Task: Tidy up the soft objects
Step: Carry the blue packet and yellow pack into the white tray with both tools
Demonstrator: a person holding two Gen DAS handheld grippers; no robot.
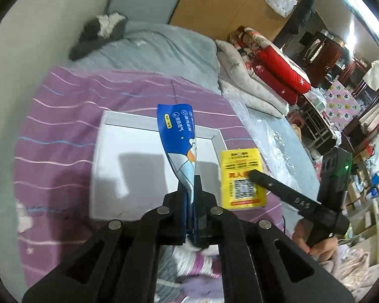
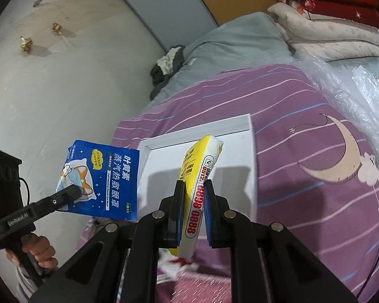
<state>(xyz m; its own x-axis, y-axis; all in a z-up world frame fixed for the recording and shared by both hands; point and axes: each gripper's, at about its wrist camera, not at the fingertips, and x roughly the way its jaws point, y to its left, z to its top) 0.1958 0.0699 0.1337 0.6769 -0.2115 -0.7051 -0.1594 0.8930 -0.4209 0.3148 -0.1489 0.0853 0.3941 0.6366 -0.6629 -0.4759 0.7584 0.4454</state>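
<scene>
**Grippers hold two soft packs above the white tray**

Hands first: we see both grippers angled downward over a bed, each carried by a bare hand on a black handle. In the right wrist view the left hand [image 2: 39, 251] wraps its grip low at the picture's left edge; in the left wrist view the right hand [image 1: 315, 240] holds its handle at the lower right.

The left gripper [image 1: 192, 184] is clamped on a flat blue eye-mask pouch [image 1: 180, 141]. The pouch stands up from the jaws, edge-on to its own camera and bent slightly at the top. From the other side we read its printed face, pinched at the lower left corner.

The right gripper [image 2: 194, 189] is closed on a yellow tissue pack [image 2: 200, 176], its blue pads pressing both sides. The pack tilts away from the camera, its far end white.

Both packs hang over a shallow white tray [image 1: 128, 139] that lies on a purple striped quilt [image 1: 63, 116]. The tissue pack sits just beside the pouch, apart from it, near the tray's right rim in the left wrist view. Folded red and white bedding [image 1: 267, 68] is stacked farther back.
</scene>
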